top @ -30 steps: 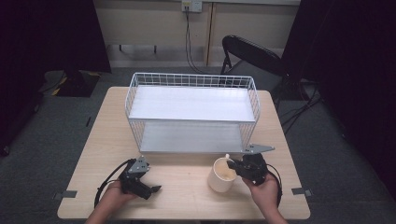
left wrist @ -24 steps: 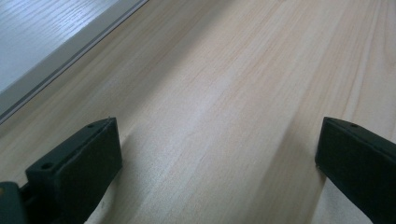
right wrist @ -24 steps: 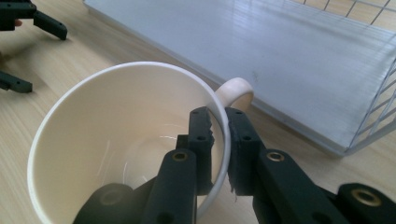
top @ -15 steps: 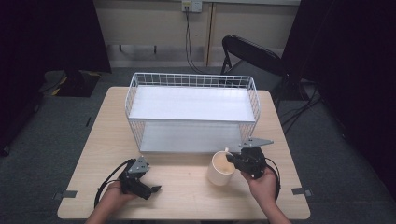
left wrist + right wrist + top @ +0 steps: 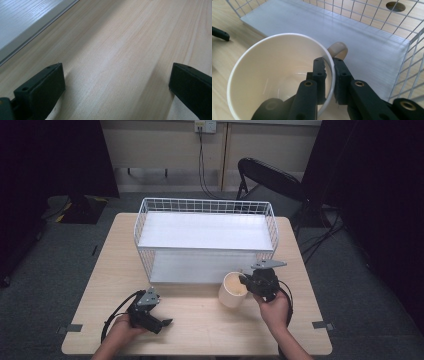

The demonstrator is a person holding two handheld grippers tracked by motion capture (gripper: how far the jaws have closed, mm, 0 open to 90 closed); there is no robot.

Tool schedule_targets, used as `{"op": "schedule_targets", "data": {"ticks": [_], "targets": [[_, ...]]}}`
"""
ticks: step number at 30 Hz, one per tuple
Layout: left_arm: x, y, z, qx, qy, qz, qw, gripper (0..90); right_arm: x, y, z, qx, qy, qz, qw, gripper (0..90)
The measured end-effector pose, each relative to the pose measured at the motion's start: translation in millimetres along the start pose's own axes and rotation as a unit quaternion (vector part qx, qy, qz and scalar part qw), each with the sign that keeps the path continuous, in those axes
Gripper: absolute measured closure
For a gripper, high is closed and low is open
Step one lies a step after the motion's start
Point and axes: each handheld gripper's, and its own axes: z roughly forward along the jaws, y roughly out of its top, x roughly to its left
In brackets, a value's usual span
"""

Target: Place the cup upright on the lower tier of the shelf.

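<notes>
The right gripper [image 5: 246, 281] pinches the cream mug [image 5: 233, 290] by its rim, jaws closed on it, near the wire basket [image 5: 205, 206]. The left gripper [image 5: 162, 322] rests open on the surface [image 5: 200, 320]. The carry seems underway; next the mug must clear the basket's near wall.

High view looks forward and down from above the near edge, far enough to take in the whole table [image 5: 200, 315] and rack [image 5: 206, 232]. Left gripper view sits low and close over bare tabletop. Right gripper view looks down close into the cup [image 5: 279, 75], sharing cup [image 5: 234, 289] and rack with the high view.
</notes>
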Motion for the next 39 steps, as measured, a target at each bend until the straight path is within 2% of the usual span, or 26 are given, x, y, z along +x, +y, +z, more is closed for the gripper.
{"op": "schedule_targets", "data": {"ticks": [6,17,39], "targets": [[0.0,0.0,0.0,0.000,0.000,0.000,1.0000,0.0,0.7,7.5,8.1,-0.006,-0.010,0.001,0.9999,82.2],[0.0,0.0,0.0,0.000,0.000,0.000,1.0000,0.0,4.0,6.1,17.5,-0.023,-0.034,0.007,0.9991,82.2],[0.0,0.0,0.0,0.000,0.000,0.000,1.0000,0.0,-6.1,9.9,26.0,-0.017,-0.076,0.013,0.9969,82.1]]}}
